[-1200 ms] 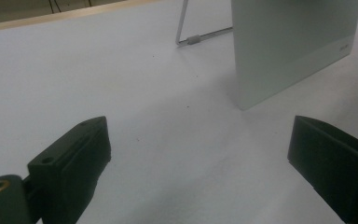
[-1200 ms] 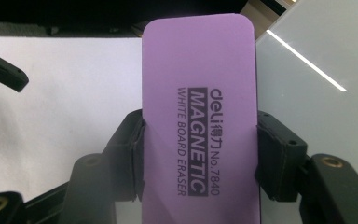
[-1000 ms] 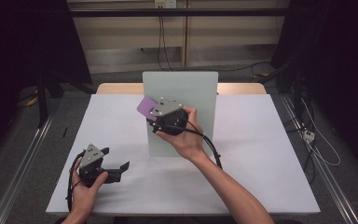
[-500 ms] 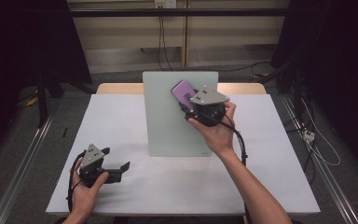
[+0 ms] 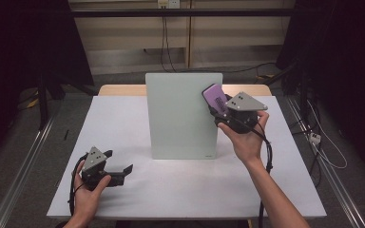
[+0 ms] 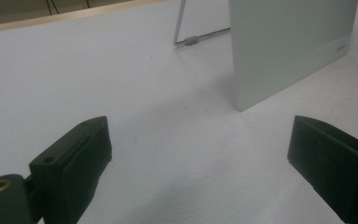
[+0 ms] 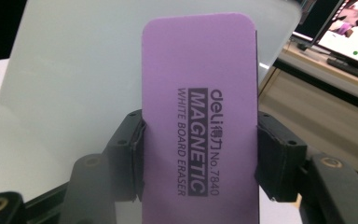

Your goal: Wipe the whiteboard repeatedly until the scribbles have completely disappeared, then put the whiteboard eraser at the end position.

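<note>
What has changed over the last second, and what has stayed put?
The right gripper, shut on the purple eraser, swept across the whiteboard from its left part to its upper right edge. The left gripper stayed open near the table's front left; the board stayed upright.

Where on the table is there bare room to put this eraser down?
The table is bare left of the whiteboard, and in front of it between the left gripper and the right forearm. The right gripper holding the eraser crowds the whiteboard's right edge.
</note>
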Available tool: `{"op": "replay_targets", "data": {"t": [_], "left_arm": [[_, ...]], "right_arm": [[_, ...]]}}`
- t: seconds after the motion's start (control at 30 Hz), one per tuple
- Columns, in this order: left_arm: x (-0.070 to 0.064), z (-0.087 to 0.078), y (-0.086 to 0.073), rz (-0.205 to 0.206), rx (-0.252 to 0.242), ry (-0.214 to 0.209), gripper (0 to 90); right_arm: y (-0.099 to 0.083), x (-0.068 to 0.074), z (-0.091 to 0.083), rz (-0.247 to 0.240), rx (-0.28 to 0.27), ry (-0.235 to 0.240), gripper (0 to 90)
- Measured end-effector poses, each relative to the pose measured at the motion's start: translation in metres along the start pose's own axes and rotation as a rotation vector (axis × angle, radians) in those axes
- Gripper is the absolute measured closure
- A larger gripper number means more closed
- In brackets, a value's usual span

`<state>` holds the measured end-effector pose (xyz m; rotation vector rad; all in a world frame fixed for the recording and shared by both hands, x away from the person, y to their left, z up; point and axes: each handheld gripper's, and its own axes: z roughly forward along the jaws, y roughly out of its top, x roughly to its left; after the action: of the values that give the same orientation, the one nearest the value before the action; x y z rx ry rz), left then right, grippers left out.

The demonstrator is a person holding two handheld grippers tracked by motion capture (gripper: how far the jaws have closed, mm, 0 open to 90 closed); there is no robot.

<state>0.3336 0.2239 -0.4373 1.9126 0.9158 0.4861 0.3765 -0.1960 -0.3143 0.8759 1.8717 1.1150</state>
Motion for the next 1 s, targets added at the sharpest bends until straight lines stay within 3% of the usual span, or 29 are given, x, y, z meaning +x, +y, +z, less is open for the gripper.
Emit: {"op": "replay_targets", "data": {"t": [0.37,0.87,1.0], "left_arm": [[-0.001,0.000,0.001,0.001,-0.001,0.002,6.1],[-0.002,-0.001,0.001,0.003,0.002,0.004,6.1],[0.001,0.001,-0.001,-0.013,0.006,0.000,6.1]], "right_arm": [[-0.013,0.021,-0.005,-0.009,0.027,0.139,42.2],[-0.026,0.029,-0.002,0.015,0.089,0.259,42.1],[-0.027,0.029,0.003,0.029,0.102,0.290,42.1]]}}
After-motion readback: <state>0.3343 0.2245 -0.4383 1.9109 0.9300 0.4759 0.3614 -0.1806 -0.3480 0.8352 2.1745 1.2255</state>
